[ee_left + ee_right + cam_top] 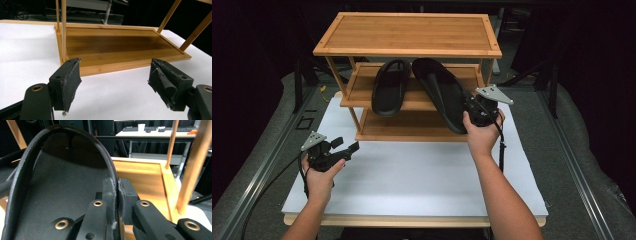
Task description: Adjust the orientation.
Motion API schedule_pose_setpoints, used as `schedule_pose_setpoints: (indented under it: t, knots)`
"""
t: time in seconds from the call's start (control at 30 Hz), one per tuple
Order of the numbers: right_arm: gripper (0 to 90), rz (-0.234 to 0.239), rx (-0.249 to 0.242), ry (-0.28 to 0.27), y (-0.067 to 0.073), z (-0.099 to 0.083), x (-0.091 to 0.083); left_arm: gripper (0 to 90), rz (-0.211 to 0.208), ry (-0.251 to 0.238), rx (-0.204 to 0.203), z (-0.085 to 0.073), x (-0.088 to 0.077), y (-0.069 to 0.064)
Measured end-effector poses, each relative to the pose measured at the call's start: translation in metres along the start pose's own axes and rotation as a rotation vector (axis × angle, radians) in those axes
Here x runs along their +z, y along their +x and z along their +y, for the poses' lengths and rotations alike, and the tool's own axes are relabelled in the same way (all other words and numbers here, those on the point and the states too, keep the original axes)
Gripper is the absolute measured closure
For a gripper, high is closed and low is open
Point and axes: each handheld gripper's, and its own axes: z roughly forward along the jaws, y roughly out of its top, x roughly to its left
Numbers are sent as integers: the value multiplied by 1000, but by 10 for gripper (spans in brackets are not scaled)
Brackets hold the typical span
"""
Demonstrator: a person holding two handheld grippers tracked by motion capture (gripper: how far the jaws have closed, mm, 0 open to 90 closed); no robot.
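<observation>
White board (412, 175) covers the table nearest the person, and over it the left gripper (346, 149) rests with jaws wide apart, holding nothing. Farther off, the right gripper (472, 107) is clamped on the rim of a black sandal (442, 90), tilted across the wooden rack's (407, 35) middle shelf beside a second sandal (390, 87).

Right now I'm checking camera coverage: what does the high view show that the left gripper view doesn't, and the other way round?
High view alone: the rack's top shelf, a black sandal lying on the middle shelf, and the right gripper shut on the heel edge of a second sandal, which is tilted over the shelves.

Left gripper view alone: the worn, frayed pads of the left gripper, jaws wide apart with nothing between them.

Both: the bamboo bottom shelf and the white tabletop.
</observation>
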Motion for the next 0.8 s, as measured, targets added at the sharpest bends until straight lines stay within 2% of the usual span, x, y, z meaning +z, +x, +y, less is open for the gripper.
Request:
schedule_pose_setpoints:
  t: [0.1, 0.2, 0.37, 0.6, 0.77, 0.8]
  knots:
    - [841, -13, -4, -8, 2, 5, 9, 248, -4, 0, 2, 1, 0, 0]
    - [841, -38, -41, -46, 7, 7, 15, 248, -5, 0, -1, 1, 0, 1]
    - [842, -36, -14, -76, 8, 11, 26, 248, -6, -1, -8, 0, 0, 2]
    - [842, -110, 25, -84, 5, 15, 41, 250, -19, 5, -13, 0, 1, 0]
    - [841, -148, 24, -67, 2, 15, 51, 250, -18, -2, -17, 0, 0, 0]
    - [841, -175, 23, -75, 3, 15, 53, 250, -17, -3, -17, 0, 0, 0]
